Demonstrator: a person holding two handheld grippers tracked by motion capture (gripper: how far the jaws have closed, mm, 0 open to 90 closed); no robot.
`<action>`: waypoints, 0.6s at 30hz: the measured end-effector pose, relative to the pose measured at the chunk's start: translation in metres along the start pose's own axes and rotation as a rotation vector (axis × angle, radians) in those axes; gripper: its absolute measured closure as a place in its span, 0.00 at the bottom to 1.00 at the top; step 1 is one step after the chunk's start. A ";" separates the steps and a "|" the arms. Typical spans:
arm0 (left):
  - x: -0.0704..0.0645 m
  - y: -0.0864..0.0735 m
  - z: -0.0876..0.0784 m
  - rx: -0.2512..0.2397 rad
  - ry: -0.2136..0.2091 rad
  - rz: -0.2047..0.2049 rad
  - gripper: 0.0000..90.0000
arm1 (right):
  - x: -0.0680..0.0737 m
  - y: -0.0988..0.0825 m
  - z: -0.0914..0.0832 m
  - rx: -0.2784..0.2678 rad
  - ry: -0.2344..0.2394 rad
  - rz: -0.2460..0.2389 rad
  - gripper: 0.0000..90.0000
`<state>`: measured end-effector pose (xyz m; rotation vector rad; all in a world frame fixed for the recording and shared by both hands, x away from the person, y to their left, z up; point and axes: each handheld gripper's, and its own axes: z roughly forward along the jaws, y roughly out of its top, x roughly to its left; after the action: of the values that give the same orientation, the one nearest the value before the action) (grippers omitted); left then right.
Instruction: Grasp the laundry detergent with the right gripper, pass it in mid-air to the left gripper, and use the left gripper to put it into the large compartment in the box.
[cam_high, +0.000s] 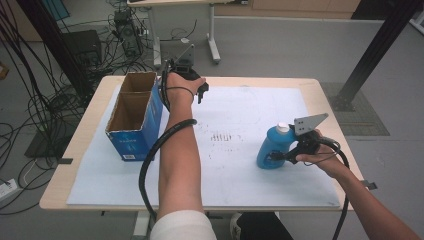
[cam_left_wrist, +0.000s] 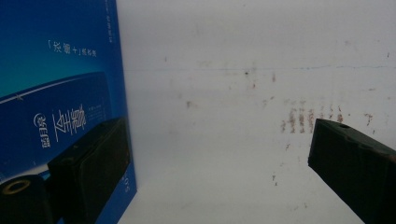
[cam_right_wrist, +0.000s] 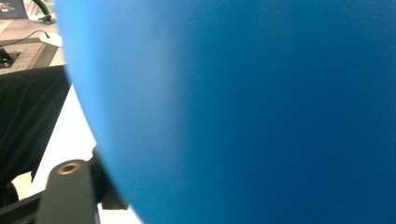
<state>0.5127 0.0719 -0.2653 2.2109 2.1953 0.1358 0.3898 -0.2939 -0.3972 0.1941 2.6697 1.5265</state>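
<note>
A blue bottle (cam_high: 270, 147) with a white cap stands upright on the white mat at the right. My right gripper (cam_high: 278, 155) reaches it from the right and is shut on its lower side. In the right gripper view the bottle (cam_right_wrist: 243, 112) sits very close, with one black finger (cam_right_wrist: 70, 191) against its left flank. An open cardboard box (cam_high: 132, 117) with blue sides stands at the left. My left gripper (cam_high: 201, 94) hovers just right of the box's far end, jaws wide apart with nothing between them. In the left gripper view the left gripper (cam_left_wrist: 219, 140) looks down at the mat beside the box (cam_left_wrist: 56, 84).
A white mat (cam_high: 240, 170) with faint brown marks in the middle covers most of the wooden table (cam_high: 85, 130). Cables and equipment lie on the floor beyond the far left corner, and a second table's leg (cam_high: 214, 47) stands behind.
</note>
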 end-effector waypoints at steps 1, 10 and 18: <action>0.000 0.000 0.000 0.000 0.000 0.000 0.07 | 0.000 0.000 0.000 0.000 0.000 -0.005 0.29; 0.001 -0.001 0.000 0.003 -0.001 0.001 0.07 | 0.000 -0.001 0.002 0.002 0.025 -0.009 0.39; -0.001 -0.001 -0.001 0.000 -0.002 0.006 0.07 | 0.000 -0.005 0.003 -0.021 0.028 0.000 0.41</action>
<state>0.5118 0.0713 -0.2647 2.2171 2.1878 0.1344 0.3894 -0.2940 -0.4026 0.1733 2.6742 1.5678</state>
